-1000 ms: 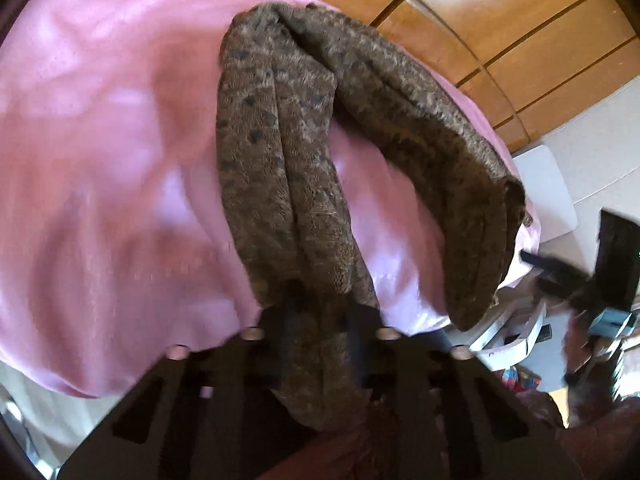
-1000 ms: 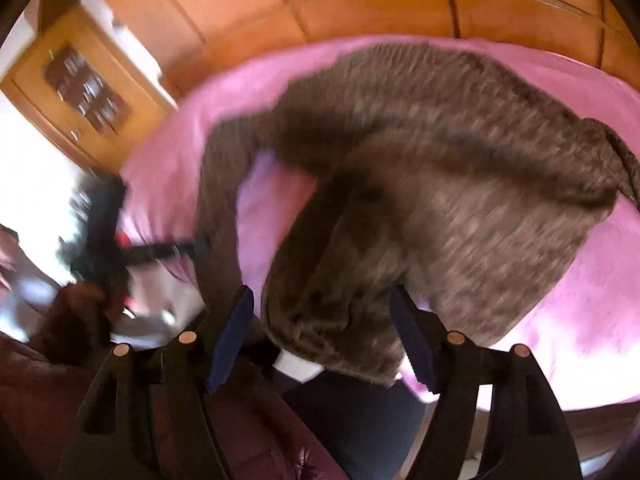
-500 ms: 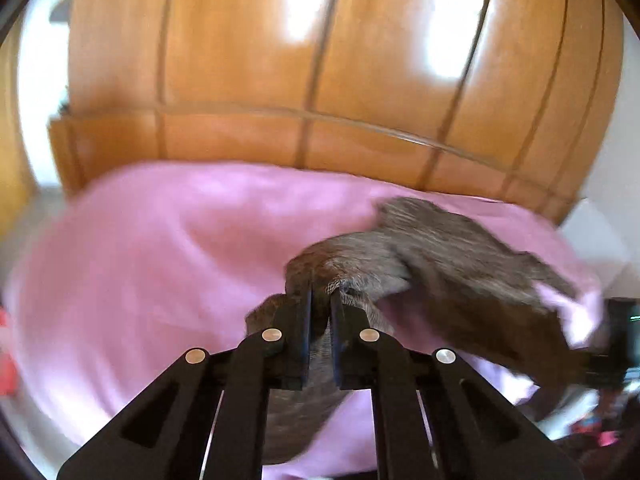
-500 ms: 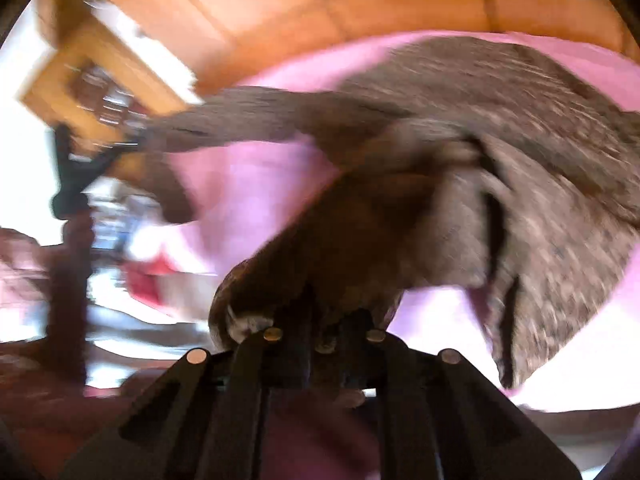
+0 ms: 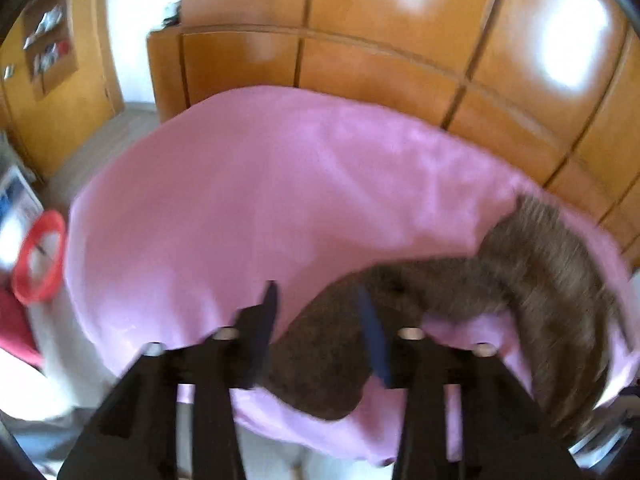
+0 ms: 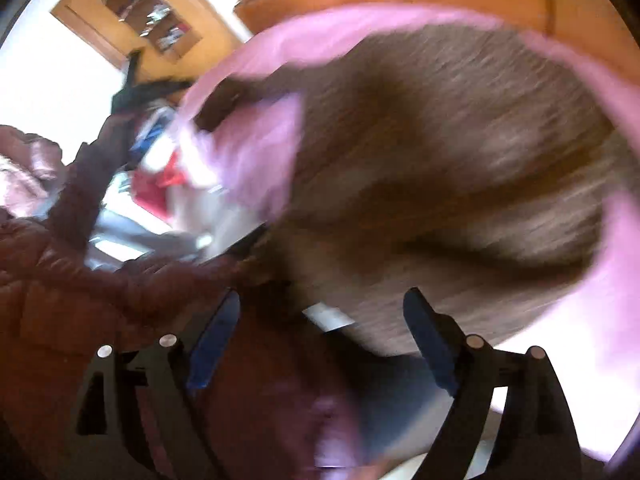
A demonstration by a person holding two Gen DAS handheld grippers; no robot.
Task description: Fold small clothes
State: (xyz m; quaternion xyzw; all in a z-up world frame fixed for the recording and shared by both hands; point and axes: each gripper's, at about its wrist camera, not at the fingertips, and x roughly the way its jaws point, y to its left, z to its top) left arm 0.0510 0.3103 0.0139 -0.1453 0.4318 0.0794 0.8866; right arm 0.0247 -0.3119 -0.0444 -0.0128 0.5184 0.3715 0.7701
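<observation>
Your left claw point(image 5: 320, 320) has its fingers spread apart and grips nothing. It hangs over the near edge of the pink sheet point(image 5: 280, 200), and the near end of the brown garment point(image 5: 500, 280) lies on the sheet under the gap between the fingers; whether the fingers touch the cloth is lost in the blur. Off to the left of the sheet, a red ring point(image 5: 38, 258) sits low beside it. From the claw the garment runs to the right across the sheet and curves toward the sheet's right edge, where one part trails down over the side. Behind the sheet stand the wood panels point(image 5: 400, 60) of a cupboard.

In the right wrist view, your left arm in a dark red sleeve point(image 6: 80, 264) reaches across the left side. Your right claw point(image 6: 320, 320) is also spread wide and holds nothing. It hovers at the near edge of the garment point(image 6: 460, 160), which fills most of this view and lies spread on the sheet point(image 6: 256, 152), with pink showing around it at left, top and right. This view is badly blurred, so folds and seams cannot be told.
</observation>
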